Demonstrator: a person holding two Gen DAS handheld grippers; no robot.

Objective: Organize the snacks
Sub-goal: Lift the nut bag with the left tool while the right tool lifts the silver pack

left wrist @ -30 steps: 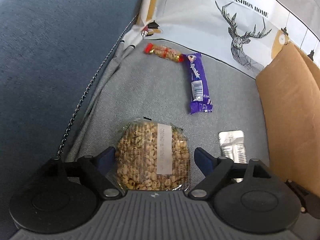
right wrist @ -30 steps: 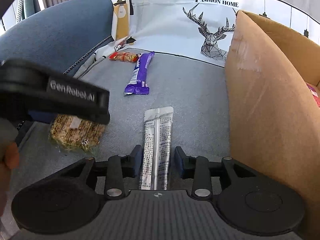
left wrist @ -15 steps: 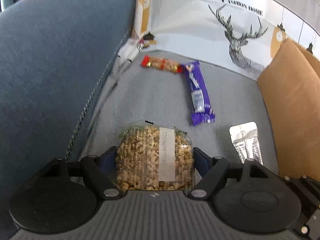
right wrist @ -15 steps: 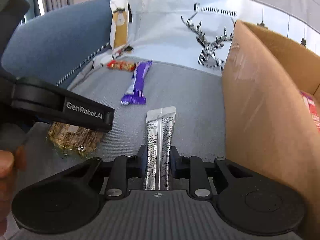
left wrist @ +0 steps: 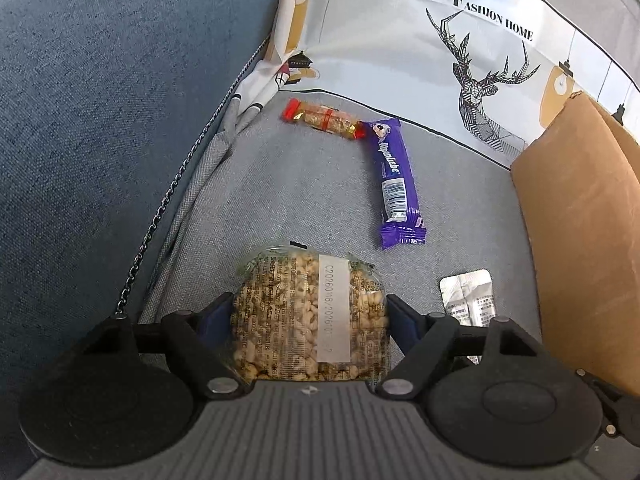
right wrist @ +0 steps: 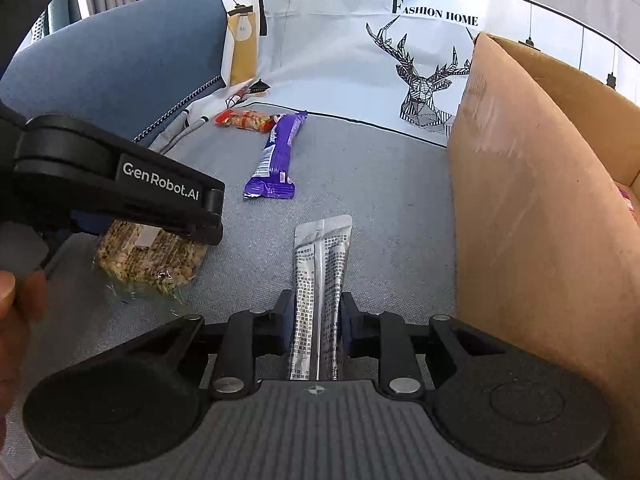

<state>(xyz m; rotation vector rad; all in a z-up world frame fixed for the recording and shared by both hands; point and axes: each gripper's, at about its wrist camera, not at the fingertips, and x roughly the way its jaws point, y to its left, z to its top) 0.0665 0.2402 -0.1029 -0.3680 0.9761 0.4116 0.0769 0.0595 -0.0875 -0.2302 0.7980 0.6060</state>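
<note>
Both packets now pinched; grey seat cushion (left wrist: 312,200), deer-print cloth (left wrist: 400,40) behind.

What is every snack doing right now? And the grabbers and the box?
left gripper: shut on the puffed-grain cake
puffed-grain cake: wrapped, held
right gripper: shut on the silver packet
silver packet: sealed, held
purple bar: sealed, lying flat, untouched
red-ended candy: wrapped, lying flat, touching the purple bar's end
cardboard box: open on top
</note>
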